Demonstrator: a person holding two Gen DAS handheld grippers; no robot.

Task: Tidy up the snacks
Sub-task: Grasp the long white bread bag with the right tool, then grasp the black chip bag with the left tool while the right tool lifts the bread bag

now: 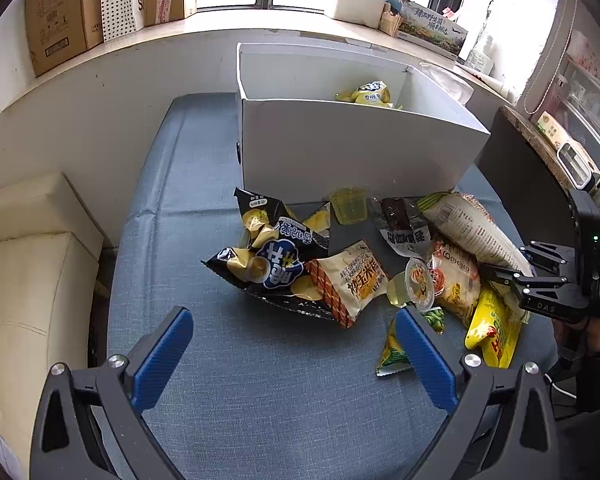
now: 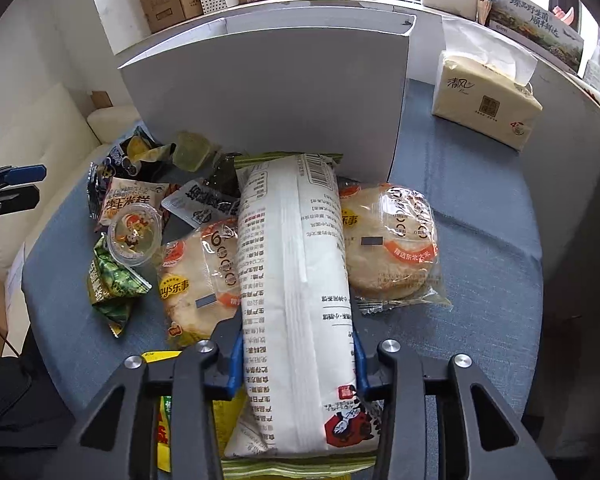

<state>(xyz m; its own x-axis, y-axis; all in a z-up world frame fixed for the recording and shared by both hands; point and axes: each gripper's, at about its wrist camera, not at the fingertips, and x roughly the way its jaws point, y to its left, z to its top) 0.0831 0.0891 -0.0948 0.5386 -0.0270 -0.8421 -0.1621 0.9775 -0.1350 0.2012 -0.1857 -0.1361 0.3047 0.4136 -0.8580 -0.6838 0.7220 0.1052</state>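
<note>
A pile of snacks lies on the blue table in front of a white box [image 1: 352, 152]. My right gripper [image 2: 298, 360] is shut on a long white snack bag [image 2: 296, 280], which also shows in the left wrist view [image 1: 472, 228]. My left gripper [image 1: 292, 344] is open and empty, just short of the pile. Ahead of it lie a black chip bag [image 1: 268, 256], a corn cake pack [image 1: 352, 276] and a jelly cup [image 1: 418, 284]. One yellow snack bag [image 1: 370, 94] lies inside the box. Two rice cracker packs [image 2: 392, 244] [image 2: 198, 280] flank the white bag.
A tissue pack [image 2: 486, 104] stands right of the box [image 2: 268, 108]. A green pea packet [image 2: 112, 284] and a yellow bag [image 1: 494, 328] lie at the pile's near side. A cream sofa [image 1: 28, 280] is left of the table. Cardboard boxes [image 1: 60, 12] line the windowsill.
</note>
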